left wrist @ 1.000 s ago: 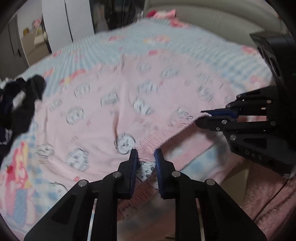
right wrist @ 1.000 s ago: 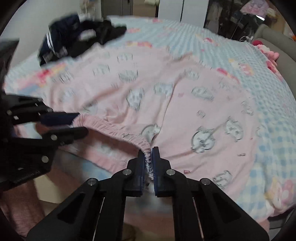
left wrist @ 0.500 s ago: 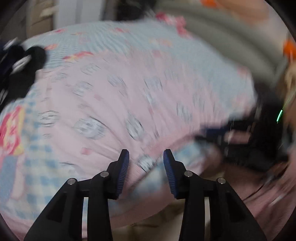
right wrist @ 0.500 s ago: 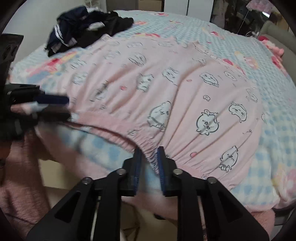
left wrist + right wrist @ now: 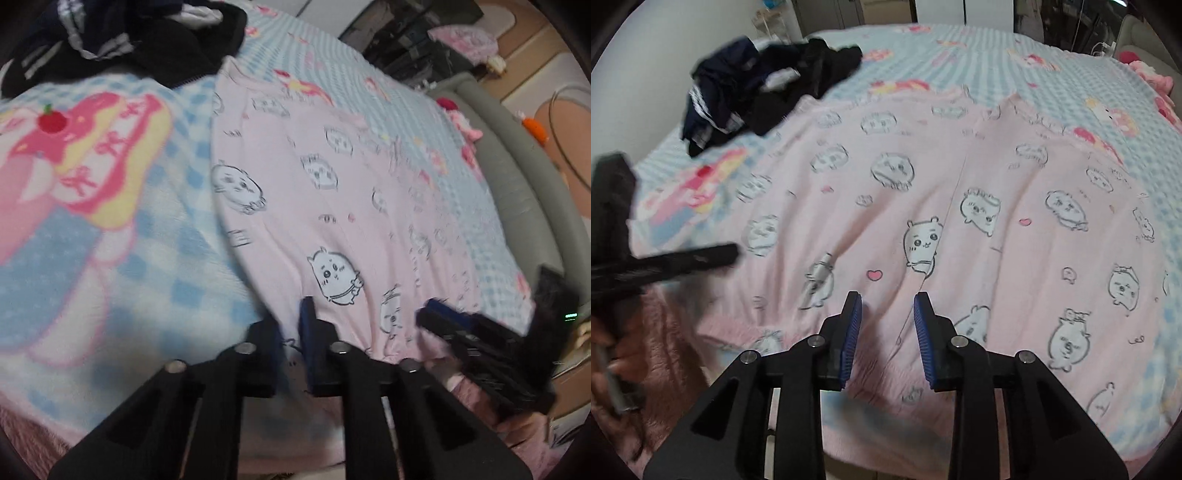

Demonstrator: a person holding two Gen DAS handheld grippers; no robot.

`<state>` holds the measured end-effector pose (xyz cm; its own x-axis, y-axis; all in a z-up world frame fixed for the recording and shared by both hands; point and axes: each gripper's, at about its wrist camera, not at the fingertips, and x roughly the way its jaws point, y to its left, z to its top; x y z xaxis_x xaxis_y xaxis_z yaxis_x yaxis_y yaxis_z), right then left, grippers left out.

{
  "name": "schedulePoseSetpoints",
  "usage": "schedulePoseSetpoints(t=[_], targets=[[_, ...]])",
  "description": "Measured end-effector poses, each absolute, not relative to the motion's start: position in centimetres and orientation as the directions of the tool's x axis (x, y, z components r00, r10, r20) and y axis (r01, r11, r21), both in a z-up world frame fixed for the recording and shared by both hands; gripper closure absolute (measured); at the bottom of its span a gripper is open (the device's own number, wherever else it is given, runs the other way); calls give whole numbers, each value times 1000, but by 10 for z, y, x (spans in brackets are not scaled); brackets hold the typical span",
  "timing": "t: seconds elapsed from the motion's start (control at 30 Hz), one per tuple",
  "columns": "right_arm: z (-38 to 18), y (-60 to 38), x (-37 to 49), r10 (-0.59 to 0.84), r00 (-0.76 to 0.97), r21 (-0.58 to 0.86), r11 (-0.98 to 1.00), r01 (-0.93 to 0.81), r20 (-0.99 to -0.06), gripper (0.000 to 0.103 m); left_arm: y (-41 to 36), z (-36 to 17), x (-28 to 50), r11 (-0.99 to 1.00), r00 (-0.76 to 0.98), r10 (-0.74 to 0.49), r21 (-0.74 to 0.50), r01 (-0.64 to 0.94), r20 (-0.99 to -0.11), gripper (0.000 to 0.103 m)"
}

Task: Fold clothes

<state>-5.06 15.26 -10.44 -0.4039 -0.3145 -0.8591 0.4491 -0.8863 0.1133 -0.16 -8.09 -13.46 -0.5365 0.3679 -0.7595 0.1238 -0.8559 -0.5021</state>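
A pink garment printed with small white cartoon animals lies spread flat across the blue-and-white checked blanket that covers the bed, its elastic hem at the near edge of the mattress. In the right wrist view the right gripper hovers over the near part of the garment with its blue-padded fingers set well apart and nothing between them; a seam of the cloth runs up between the two fingers. In the left wrist view the left gripper sits at the gathered hem on the garment's left side; its fingers stand only a narrow gap apart with pink cloth showing at that gap, but motion blur prevents confirming whether they clamp the fabric. The right gripper appears in the same view at the lower right, blurred, close over the hem. The left gripper shows as a dark blurred bar at the left edge of the right wrist view. A heap of dark clothes with white stripes lies on the blanket at the far left corner, just beside the garment's far end. A grey padded bed frame runs along the right side.
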Motion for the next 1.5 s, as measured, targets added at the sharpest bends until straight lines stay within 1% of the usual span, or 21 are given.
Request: schedulePoseSetpoints(t=[0.07,0.23,0.33,0.37,0.43,0.5,0.63,0.67,0.7,0.8,0.93,1.0,1.07,1.1,1.13,1.17,1.2,1.27,1.33,1.4,1.5], targets=[[-111,154,-49,-313,-396,124,-892,435,-863,74,-91,-131,-1,-863,-553,335,-484,144,-763,101],[-129,160,-50,-279,-376,116,-909,401,-884,73,-107,-144,4,-865,-523,319,-468,179,-790,101],[-112,159,-51,-326,-387,149,-895,421,-863,73,-118,-135,-2,-818,-570,393,-558,142,-722,98],[-103,158,-53,-349,-396,162,-887,433,-849,72,-121,-129,-10,-815,-586,399,-566,127,-705,95],[-87,156,-63,-369,-421,171,-883,438,-829,67,-126,-121,-32,-843,-593,366,-526,115,-717,67],[-81,150,-80,-367,-435,170,-888,428,-822,65,-131,-130,-55,-858,-581,339,-496,131,-740,61],[-94,137,-110,-380,-400,210,-889,406,-834,65,-135,-153,-94,-850,-563,360,-510,130,-744,66],[-99,134,-115,-377,-392,215,-892,398,-839,65,-134,-157,-98,-849,-565,363,-512,127,-741,72],[-107,131,-119,-368,-383,213,-896,390,-847,65,-132,-161,-100,-853,-567,361,-508,120,-741,87],[-128,124,-124,-311,-360,180,-918,353,-880,65,-138,-164,-92,-854,-604,336,-505,128,-722,97],[-123,115,-131,-287,-359,169,-930,326,-888,65,-155,-156,-83,-855,-648,283,-492,163,-707,101],[-104,102,-136,-309,-405,159,-918,362,-861,64,-163,-151,-88,-833,-664,317,-534,146,-677,101],[-93,91,-142,-318,-440,143,-912,386,-840,59,-171,-148,-104,-797,-651,392,-593,111,-650,97],[-92,85,-149,-314,-444,135,-911,390,-839,58,-172,-149,-113,-786,-642,418,-610,99,-643,85],[-91,78,-156,-311,-448,127,-910,394,-838,58,-172,-150,-123,-786,-635,427,-611,91,-644,66],[-92,73,-164,-309,-449,124,-910,395,-838,58,-172,-151,-133,-786,-628,437,-613,83,-645,60],[-95,70,-173,-310,-445,129,-911,391,-840,58,-172,-153,-142,-785,-620,446,-615,75,-645,59],[-101,64,-191,-309,-439,136,-914,382,-844,58,-169,-159,-158,-774,-602,479,-630,52,-639,63],[-110,59,-205,-299,-439,131,-919,373,-847,58,-164,-165,-168,-793,-595,469,-608,43,-653,94],[-121,57,-213,-286,-423,133,-925,356,-860,58,-167,-169,-174,-801,-594,450,-596,62,-667,100],[-131,59,-217,-273,-412,137,-934,329,-869,58,-183,-171,-171,-778,-621,419,-615,131,-662,101]])
